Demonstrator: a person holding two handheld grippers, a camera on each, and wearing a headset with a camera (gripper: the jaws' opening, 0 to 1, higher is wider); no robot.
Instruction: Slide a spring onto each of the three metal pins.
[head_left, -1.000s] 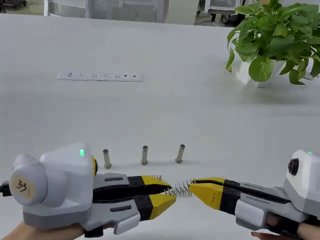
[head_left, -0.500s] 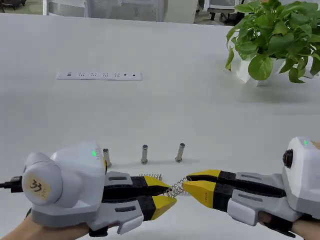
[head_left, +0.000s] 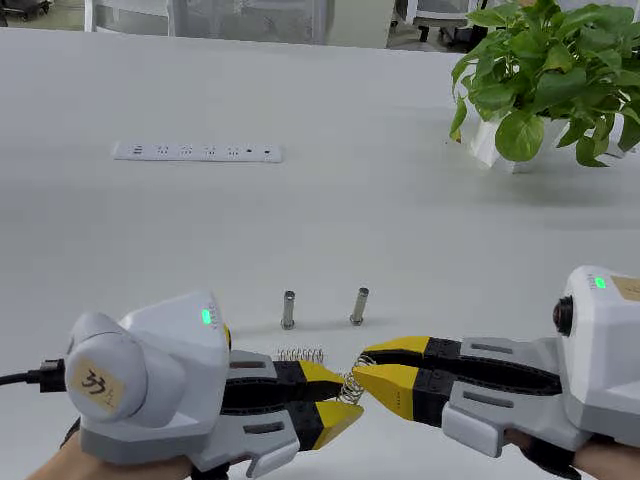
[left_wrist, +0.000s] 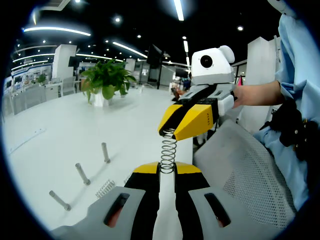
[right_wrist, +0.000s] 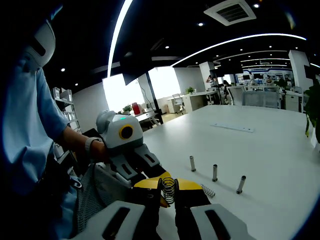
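Pinching one spring between them, two yellow-tipped tools meet low over a white surface.

1. Left tool: jaws drawn in to the coil's width, gripping one end of the spring between their tips. Grey body, green lamp lit, paper label on its round rear.
2. Right tool: jaws pressed onto the spring's other end. Green lamp lit. The tips of the two tools stand very close, and the short coil bridges them.
3. Spring: held at both ends, clear of the surface. It sits on the person's side of the pin row, roughly opposite the gap between the middle pin and the right pin.
4. Second spring: lying on its side on the surface, just beyond the left tool's upper jaw, near the middle pin and apart from it.
5. Metal pins, three, upright in a row, each bare of any spring: left pin, middle pin, right pin.
6. Power strip: white, lying flat, well beyond the pins.
7. Potted plant: green leaves, white pot, at the far right of the surface.
8. Person: in the left gripper view, a hand on the right tool's grip, with a light blue sleeve behind it. Grey mesh chair below.
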